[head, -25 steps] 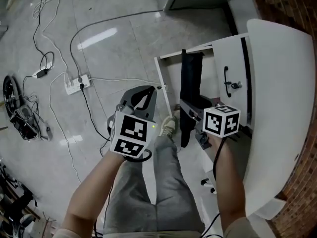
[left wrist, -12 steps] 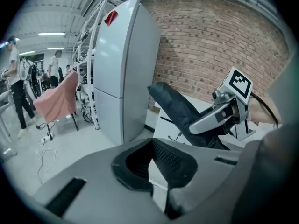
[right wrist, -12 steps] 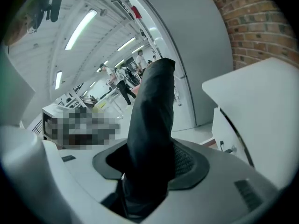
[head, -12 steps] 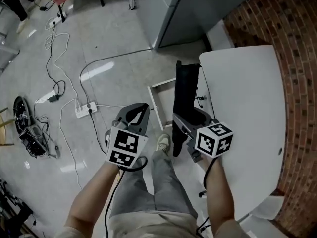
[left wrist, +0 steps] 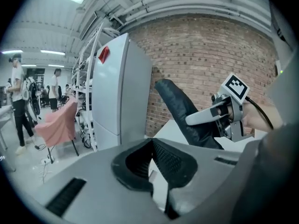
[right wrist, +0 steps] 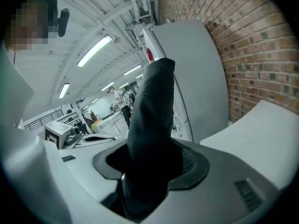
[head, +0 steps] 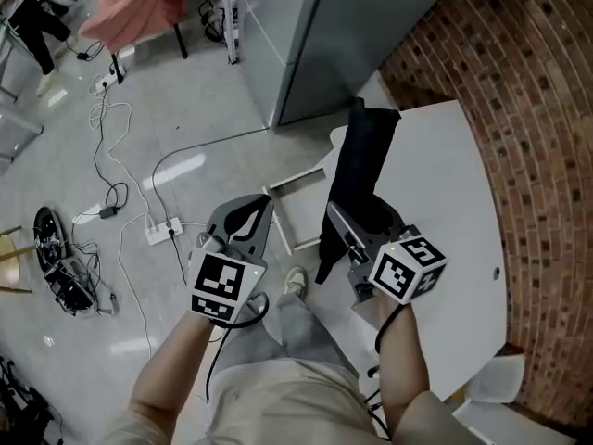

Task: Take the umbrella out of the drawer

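Right gripper (head: 357, 221) has its fingers clamped on the black folded umbrella (head: 363, 160) in its fabric sleeve. It's in the air over the left edge of the white round-cornered table (head: 463, 248), clear of the white open drawer (head: 295, 213) below. The grip sits below mid-length: a short tail hangs behind the fingers, and most of the body sticks out ahead toward the tall grey cabinet (head: 306, 35). Left gripper (head: 263, 206) is beside the right one, fingers together with nothing between them.

Handling, my read:
- It's light, so weight isn't the issue.
- The outside is soft, with a stiff core of shaft and ribs inside.
- The sleeve fabric looks smooth and is likely to slip or slide over the bundle under a hard tug.
- It's not fragile, but the ribs won't like side bending.
- Best hold is across the thick part of the bundle near the middle, where the fingers bite on ribs rather than loose cloth — avoid the floppy sleeve end.
- The current low grip leaves a long lever ahead, so expect it to swing if tilted fast.
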A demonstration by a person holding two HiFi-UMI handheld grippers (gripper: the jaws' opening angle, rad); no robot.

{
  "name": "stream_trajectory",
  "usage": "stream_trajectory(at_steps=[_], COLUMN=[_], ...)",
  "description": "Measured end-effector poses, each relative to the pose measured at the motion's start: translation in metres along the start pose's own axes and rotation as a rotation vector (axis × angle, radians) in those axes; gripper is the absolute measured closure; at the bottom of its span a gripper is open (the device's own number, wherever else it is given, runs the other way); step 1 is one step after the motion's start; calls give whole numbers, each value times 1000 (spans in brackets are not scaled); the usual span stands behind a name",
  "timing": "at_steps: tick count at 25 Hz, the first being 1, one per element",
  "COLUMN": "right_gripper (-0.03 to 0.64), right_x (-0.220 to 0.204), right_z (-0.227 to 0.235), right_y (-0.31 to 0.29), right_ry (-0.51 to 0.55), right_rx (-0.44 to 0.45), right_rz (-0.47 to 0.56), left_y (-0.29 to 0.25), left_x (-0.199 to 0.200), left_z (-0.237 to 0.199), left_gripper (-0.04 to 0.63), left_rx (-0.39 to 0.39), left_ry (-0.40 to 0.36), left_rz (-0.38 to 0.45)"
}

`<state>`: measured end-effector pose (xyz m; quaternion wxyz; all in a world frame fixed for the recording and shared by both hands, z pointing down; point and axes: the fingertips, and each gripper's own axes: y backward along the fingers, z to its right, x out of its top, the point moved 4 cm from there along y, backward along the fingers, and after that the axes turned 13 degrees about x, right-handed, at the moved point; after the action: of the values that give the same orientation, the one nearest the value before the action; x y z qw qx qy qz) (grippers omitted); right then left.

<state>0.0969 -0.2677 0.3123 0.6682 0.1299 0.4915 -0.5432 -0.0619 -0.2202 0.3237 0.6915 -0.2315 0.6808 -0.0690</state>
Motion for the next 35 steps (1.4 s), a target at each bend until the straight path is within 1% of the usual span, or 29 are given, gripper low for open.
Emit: stream_trajectory(at_steps=[4, 7, 10, 12, 15, 19, 21, 23, 27, 31, 35], right_gripper=[382, 382, 382, 382, 382, 382, 382, 382, 382, 382, 382], right_x=[51, 88, 120, 140, 159, 172, 172, 169, 162, 151, 136], right_z=[-30, -50, -72, -87, -110, -144, -162, -179, -199, -201, -199], right_y=[37, 67, 92, 109, 137, 156, 161, 161, 161, 155, 148], right_ry=[90, 163, 209, 236, 287, 372, 407, 439, 475, 468, 484], right_rx=[-20, -55, -72, -74, -72, -48, -13, 23, 66, 74, 49], right_rz=[98, 182, 290, 354, 425, 476, 467, 449, 460, 456, 400], left_y=[25, 43, 56, 66, 85, 115, 132, 146, 160, 168, 171], left_x=[53, 90, 121, 136, 165, 200, 207, 208, 200, 189, 173], left_z=[4, 7, 6, 7, 15, 18, 19, 20, 22, 23, 29], left_gripper=[588, 588, 588, 588, 588, 588, 588, 588, 588, 588, 588], left_rx=[10, 24, 25, 27, 31, 61, 81, 98, 146, 168, 147], left_ry=[-32, -43, -63, -61, -66, -107, -116, -130, -191, -204, -218], left_rz=[83, 145, 196, 215, 286, 401, 430, 442, 433, 421, 392])
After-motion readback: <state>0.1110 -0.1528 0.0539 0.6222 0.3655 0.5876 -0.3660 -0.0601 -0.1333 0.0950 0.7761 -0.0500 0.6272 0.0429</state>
